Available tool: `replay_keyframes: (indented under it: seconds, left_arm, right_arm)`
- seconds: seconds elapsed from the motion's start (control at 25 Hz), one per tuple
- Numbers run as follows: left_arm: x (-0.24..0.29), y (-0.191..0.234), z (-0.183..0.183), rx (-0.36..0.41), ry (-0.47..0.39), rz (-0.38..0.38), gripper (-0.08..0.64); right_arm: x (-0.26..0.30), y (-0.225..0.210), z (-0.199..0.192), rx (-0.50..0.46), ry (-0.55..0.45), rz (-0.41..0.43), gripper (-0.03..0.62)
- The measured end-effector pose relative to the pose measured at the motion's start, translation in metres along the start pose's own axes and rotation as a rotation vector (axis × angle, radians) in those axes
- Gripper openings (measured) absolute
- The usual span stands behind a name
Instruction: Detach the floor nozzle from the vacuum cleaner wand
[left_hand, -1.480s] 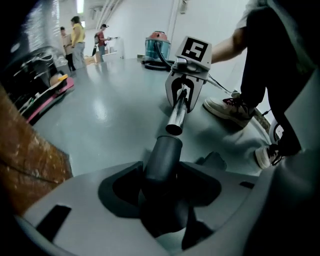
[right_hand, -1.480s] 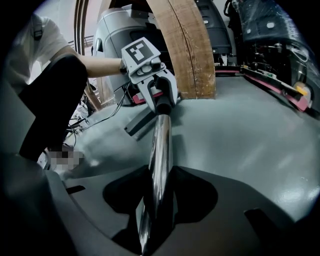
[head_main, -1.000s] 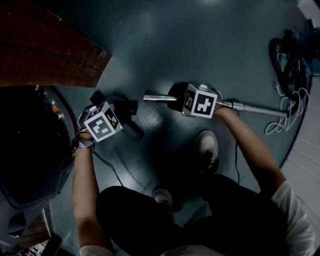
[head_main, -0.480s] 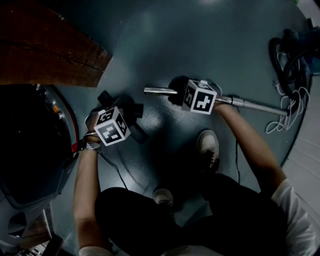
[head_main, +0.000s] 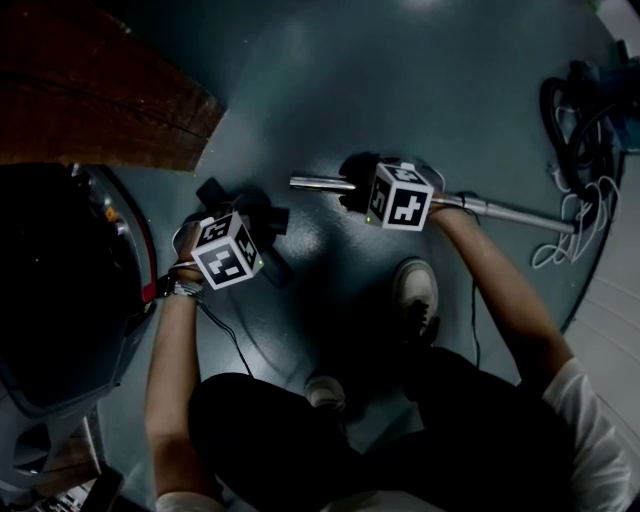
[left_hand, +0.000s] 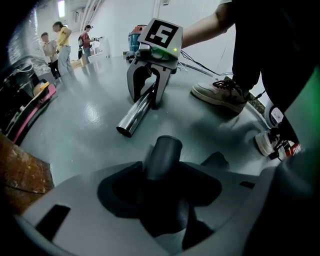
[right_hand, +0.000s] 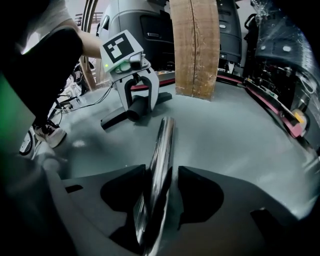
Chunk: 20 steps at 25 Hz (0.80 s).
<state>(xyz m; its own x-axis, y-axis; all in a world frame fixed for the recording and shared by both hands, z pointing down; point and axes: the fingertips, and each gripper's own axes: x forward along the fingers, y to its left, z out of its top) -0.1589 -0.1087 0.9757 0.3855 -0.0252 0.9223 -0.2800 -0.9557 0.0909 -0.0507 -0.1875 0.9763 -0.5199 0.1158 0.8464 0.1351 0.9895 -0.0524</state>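
The dark floor nozzle (head_main: 272, 262) lies on the grey floor, apart from the chrome wand (head_main: 318, 183). My left gripper (head_main: 243, 218) points down and is shut on the nozzle's grey neck tube (left_hand: 162, 156); the right gripper view shows it (right_hand: 138, 103) astride that neck. My right gripper (head_main: 356, 190) straddles the wand (right_hand: 162, 147) a little behind its free end. Its jaws are opening, and a dark gap shows beside the tube. The wand's open end (left_hand: 126, 130) points at the nozzle neck across a short gap.
A wooden plank (head_main: 90, 100) lies at the upper left and a dark machine (head_main: 60, 300) at the left. The vacuum body, hose and white cables (head_main: 578, 150) sit at the right. The person's shoes (head_main: 415, 295) stand below the wand. People (left_hand: 62, 45) stand far off.
My left gripper has rolled and shifted slightly right with the nozzle. The right gripper and the wand's free end sit a little higher in the picture.
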Motion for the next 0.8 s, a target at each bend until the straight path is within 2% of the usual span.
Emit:
replay_keyframes:
  seconds: [0.12,0.2,0.28,0.4,0.64,0.8]
  left_arm:
    - [0.001,-0.001,0.001,0.014,-0.005,-0.006,0.225]
    - [-0.001,-0.005,0.005,0.029,-0.035,-0.032,0.257]
    - [-0.01,-0.006,0.014,0.019,-0.108,-0.053,0.291]
    - [-0.029,0.004,0.031,-0.025,-0.206,-0.055,0.299]
    - [-0.049,0.026,0.052,-0.044,-0.279,-0.013,0.299]
    - [-0.054,0.054,0.078,-0.057,-0.352,0.088,0.295]
  right_arm:
    - [0.0,0.001,-0.007,0.027,0.004,0.015,0.231]
    - [-0.003,0.0,-0.008,0.039,-0.006,0.018,0.24]
    - [-0.007,-0.001,-0.007,0.06,-0.031,0.017,0.247]
    - [-0.018,-0.008,-0.003,0.105,-0.093,0.0,0.256]
    - [-0.045,-0.023,0.004,0.174,-0.184,-0.06,0.258]
    - [-0.07,-0.047,0.003,0.208,-0.231,-0.182,0.258]
